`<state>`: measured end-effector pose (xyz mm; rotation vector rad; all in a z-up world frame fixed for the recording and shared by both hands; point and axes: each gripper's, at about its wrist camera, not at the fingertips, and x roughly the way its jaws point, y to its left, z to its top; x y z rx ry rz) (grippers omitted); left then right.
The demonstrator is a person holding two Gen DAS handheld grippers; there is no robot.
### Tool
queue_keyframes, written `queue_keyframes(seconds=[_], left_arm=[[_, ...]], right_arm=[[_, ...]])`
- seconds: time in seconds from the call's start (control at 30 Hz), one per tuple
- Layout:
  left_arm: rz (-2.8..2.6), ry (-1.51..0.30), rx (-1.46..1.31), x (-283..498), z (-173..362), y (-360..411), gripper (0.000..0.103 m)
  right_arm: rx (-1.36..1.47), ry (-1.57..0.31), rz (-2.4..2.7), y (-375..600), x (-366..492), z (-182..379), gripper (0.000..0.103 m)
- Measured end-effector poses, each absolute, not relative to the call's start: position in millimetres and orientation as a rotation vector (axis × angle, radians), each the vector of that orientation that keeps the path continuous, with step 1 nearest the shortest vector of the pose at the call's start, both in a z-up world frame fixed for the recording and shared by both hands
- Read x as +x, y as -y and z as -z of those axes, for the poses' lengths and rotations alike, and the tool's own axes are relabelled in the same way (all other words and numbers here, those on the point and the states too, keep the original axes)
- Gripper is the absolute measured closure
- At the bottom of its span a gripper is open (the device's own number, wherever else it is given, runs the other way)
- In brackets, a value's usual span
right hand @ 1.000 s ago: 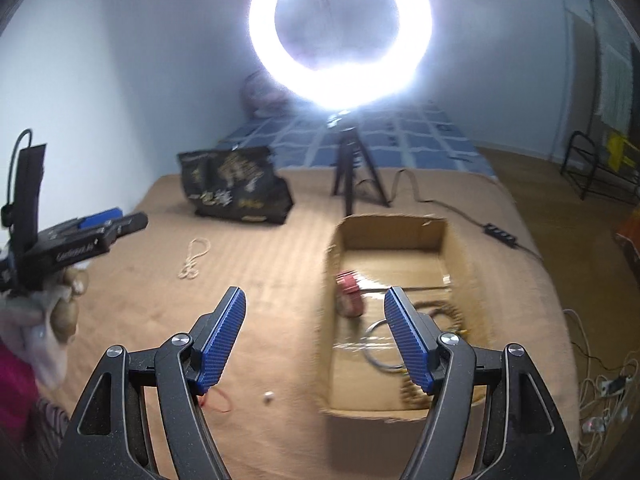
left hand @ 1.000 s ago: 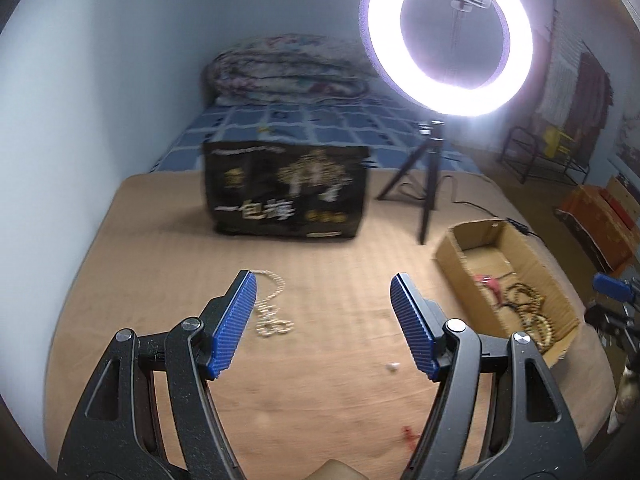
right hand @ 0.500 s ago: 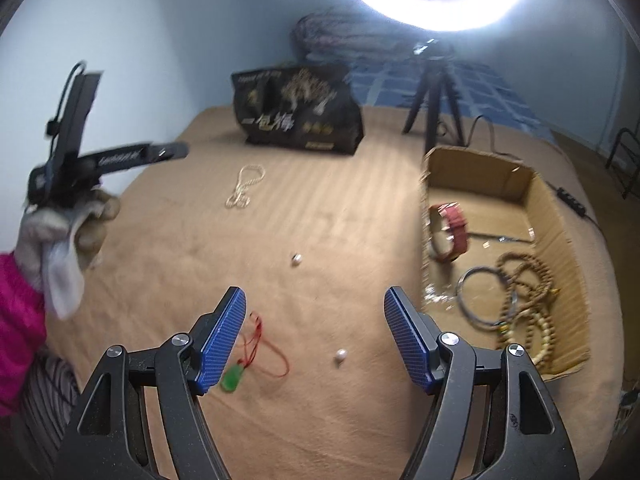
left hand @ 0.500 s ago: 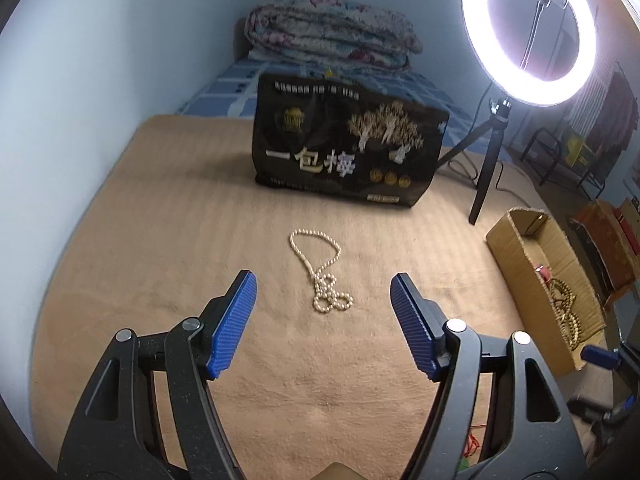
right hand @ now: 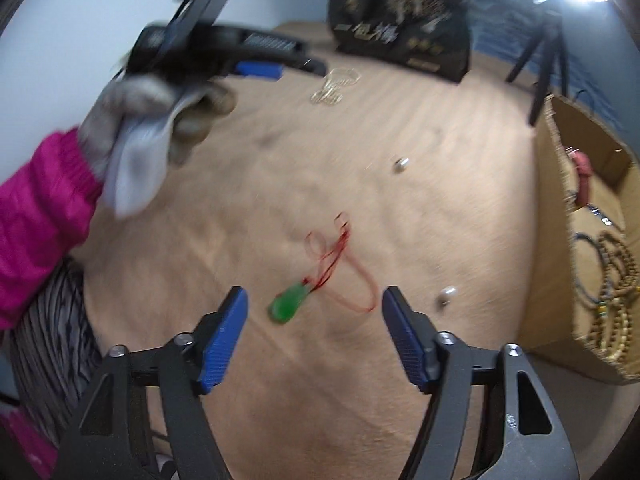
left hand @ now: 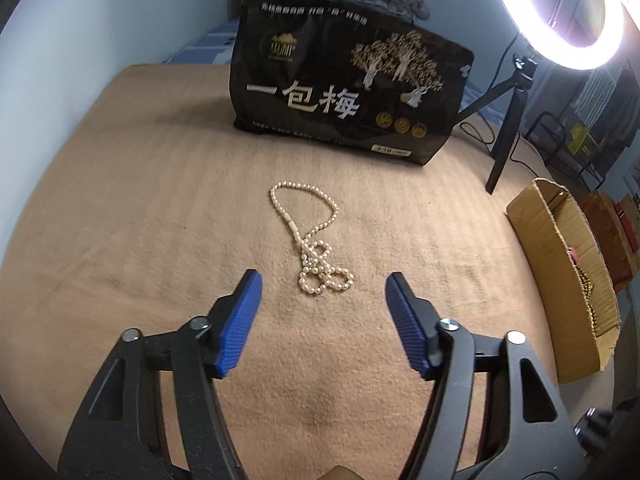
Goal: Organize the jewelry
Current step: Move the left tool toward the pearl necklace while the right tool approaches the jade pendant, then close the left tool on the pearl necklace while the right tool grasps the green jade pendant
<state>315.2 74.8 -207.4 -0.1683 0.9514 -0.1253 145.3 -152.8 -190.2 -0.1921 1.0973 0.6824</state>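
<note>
A white pearl necklace lies coiled on the tan blanket, just ahead of my open, empty left gripper. It also shows far off in the right wrist view. A green pendant on a red cord lies just ahead of my open, empty right gripper. Two small silver beads lie loose on the blanket. A cardboard box at the right holds wooden bead bracelets, a dark bangle and a red strap. The box shows in the left wrist view.
A black printed bag stands behind the necklace. A ring light on a black tripod stands at the back right. The left hand, in a grey glove and pink sleeve, holds the other gripper at the left of the right wrist view.
Both grippers have moved forward and down. The left has closed in on the pearl necklace; the right has swung left from the box to the green pendant. Both stay open.
</note>
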Motion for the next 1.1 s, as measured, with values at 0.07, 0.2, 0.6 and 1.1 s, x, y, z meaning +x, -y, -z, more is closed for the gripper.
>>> queue_keyframes(seconds=[0.07, 0.2, 0.6, 1.1], left_arm=[[0.118, -0.959, -0.183, 319.1, 212.7, -76.9, 0.039], [0.108, -0.968, -0.197, 327.1, 217.9, -77.8, 0.039], [0.075, -1.017, -0.170, 355.3, 245.8, -69.0, 0.055], [0.051, -0.990, -0.187, 348.2, 245.2, -85.8, 0.098]], right_arm=[[-0.202, -1.115, -0.691, 147.5, 143.0, 196.3, 0.045], [-0.229, -1.133, -0.689, 137.4, 140.8, 207.4, 0.046], [-0.388, -1.100, -0.644, 116.5, 130.6, 217.4, 0.070], [-0.374, -1.101, -0.623, 127.6, 135.9, 216.3, 0.087]])
